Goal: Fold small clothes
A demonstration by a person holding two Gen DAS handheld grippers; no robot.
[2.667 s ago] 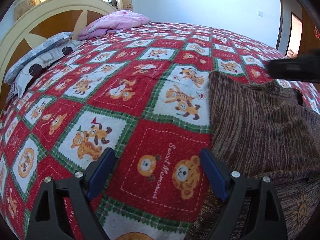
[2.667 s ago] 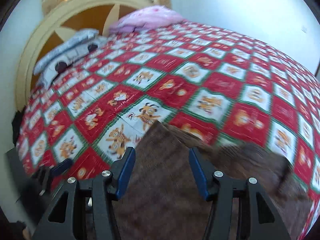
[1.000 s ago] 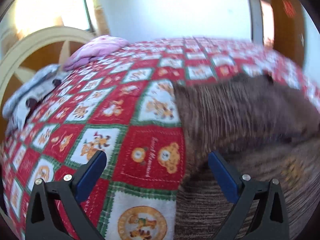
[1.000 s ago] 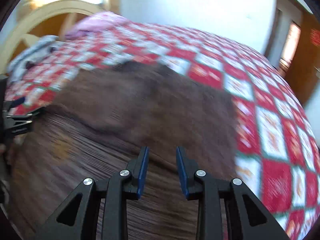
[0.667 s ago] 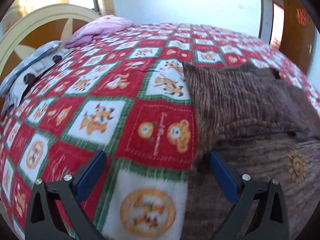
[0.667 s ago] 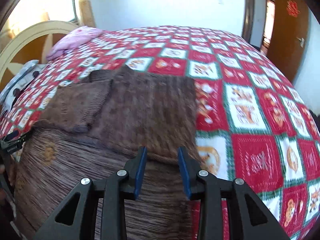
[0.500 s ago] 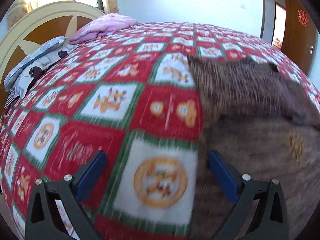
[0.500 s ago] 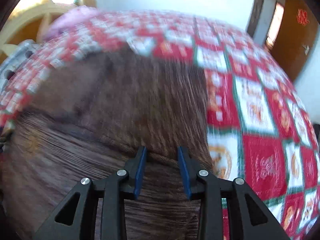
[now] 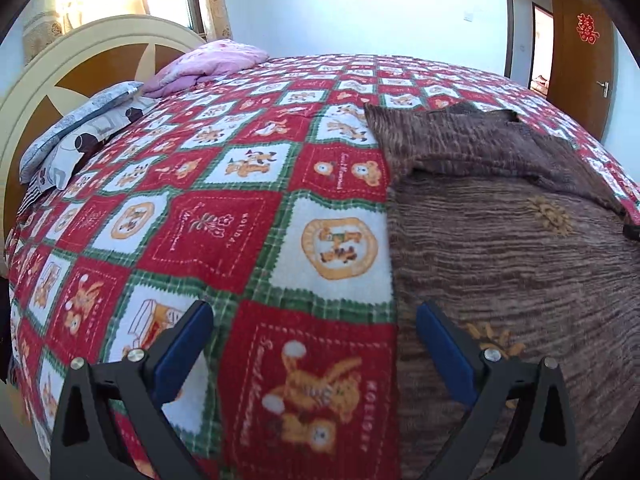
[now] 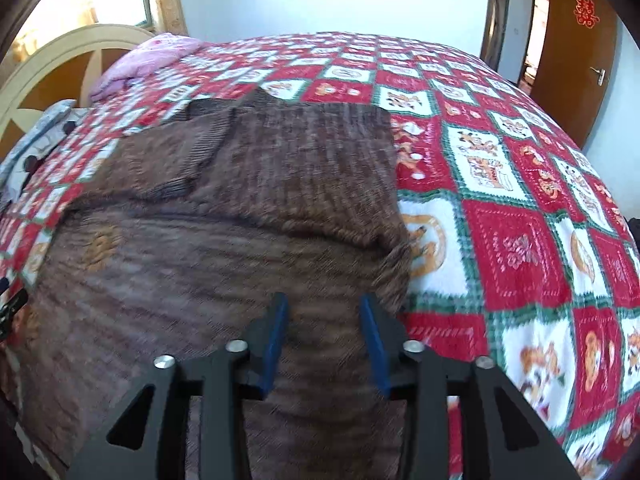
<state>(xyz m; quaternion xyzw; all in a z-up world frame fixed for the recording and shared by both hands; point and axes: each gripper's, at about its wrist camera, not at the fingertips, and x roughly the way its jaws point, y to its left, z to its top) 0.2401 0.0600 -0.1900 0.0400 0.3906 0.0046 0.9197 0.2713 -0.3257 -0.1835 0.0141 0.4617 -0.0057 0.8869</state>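
Left gripper [image 9: 312, 322]: jaws spread wide, nothing between them; it straddles the left edge of the brown knit garment [image 9: 516, 264], the right-hand finger [image 9: 444, 352] over the knit and the other finger over the bare red, white and green bear-print blanket [image 9: 224, 220]. Whether the right-hand finger touches the fabric cannot be told. Right gripper [image 10: 323, 308]: jaws parted with a moderate gap, positioned over the near right portion of the garment [image 10: 224, 264]; no fabric seen pinched between the blue pads, contact not resolvable because of blur. Garment: dark brown ribbed knit with fine lighter streaks running across it, plus small orange-yellow motifs scattered on the near panel. It lies spread on the blanket, toward the near side of the bed. Near portion flat and broad. Beyond it, a folded-over layer runs across the width, its lower edge forming a raised ridge with a shadow beneath. On the far edge, a darker opening shows, possibly the neckline. In the right wrist view the right edge of the garment bulges slightly where the layers meet. Far end of bed: grey patterned pillows [image 9: 76, 136] and a pink bundle [image 9: 208, 62] against the cream and wood headboard [image 9: 80, 56]. Wooden door [image 10: 576, 48] at far right.
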